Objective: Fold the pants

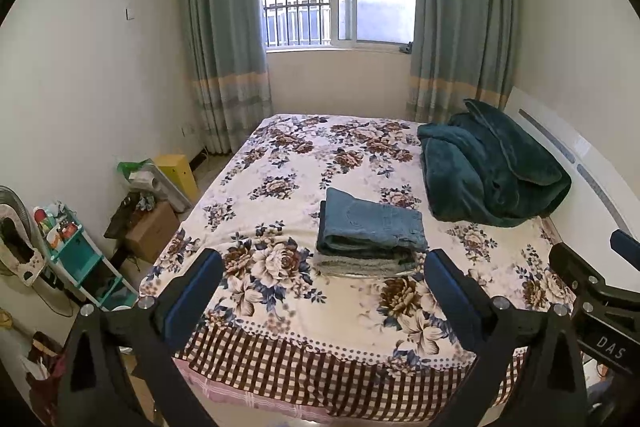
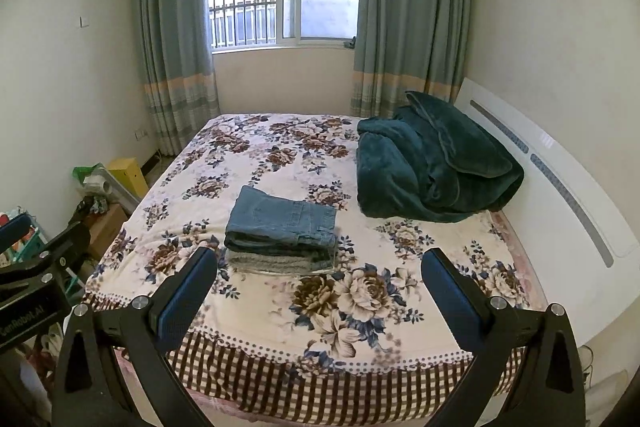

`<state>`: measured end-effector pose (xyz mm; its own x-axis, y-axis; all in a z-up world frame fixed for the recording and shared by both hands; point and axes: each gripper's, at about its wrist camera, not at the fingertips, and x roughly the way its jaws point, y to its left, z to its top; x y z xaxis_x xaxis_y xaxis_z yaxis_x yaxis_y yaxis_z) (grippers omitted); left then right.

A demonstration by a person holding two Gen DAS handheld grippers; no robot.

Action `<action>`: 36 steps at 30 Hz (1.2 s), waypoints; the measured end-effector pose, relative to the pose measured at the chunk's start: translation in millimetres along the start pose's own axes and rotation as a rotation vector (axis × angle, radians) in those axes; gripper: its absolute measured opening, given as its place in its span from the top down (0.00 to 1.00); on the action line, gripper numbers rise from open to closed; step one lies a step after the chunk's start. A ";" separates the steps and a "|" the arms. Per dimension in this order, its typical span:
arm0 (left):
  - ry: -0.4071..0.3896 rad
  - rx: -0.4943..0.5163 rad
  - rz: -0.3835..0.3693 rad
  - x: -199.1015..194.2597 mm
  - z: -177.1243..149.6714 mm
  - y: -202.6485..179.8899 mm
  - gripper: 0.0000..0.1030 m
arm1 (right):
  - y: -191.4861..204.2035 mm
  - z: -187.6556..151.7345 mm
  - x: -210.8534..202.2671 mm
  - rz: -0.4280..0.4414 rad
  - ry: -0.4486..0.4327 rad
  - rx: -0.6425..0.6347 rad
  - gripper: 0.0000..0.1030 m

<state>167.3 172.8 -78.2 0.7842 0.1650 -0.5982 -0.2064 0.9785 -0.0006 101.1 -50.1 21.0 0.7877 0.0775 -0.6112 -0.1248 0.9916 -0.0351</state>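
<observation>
Blue denim pants [image 1: 370, 221] lie folded into a compact stack in the middle of the floral bed [image 1: 280, 307], on top of a grey folded layer. They also show in the right wrist view [image 2: 282, 221]. My left gripper [image 1: 324, 291] is open and empty, held above the bed's near edge, short of the pants. My right gripper [image 2: 320, 287] is open and empty, also back at the near edge; the stack lies ahead of its left finger. The right gripper's body shows at the right of the left wrist view [image 1: 600, 291].
A dark green blanket [image 1: 492, 167] is bunched at the bed's far right by the white headboard [image 2: 560, 187]. Cardboard boxes [image 1: 152, 231] and a teal shelf [image 1: 80, 259] stand on the floor left of the bed. Window and curtains are behind.
</observation>
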 end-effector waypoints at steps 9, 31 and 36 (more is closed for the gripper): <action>-0.003 -0.010 -0.004 -5.4 1.1 0.8 0.00 | 0.8 -0.1 -2.5 0.003 0.001 0.001 0.00; 0.000 -0.022 -0.003 -15.7 -1.9 1.6 0.00 | 11.2 -9.3 1.7 0.010 0.021 0.004 0.00; 0.000 -0.024 -0.002 -17.4 -3.1 1.8 0.00 | 11.2 -9.2 1.9 0.008 0.021 0.005 0.00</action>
<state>151.4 171.3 -70.3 0.7849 0.1627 -0.5979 -0.2182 0.9757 -0.0210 95.6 -39.8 12.2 0.7740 0.0833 -0.6277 -0.1282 0.9914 -0.0266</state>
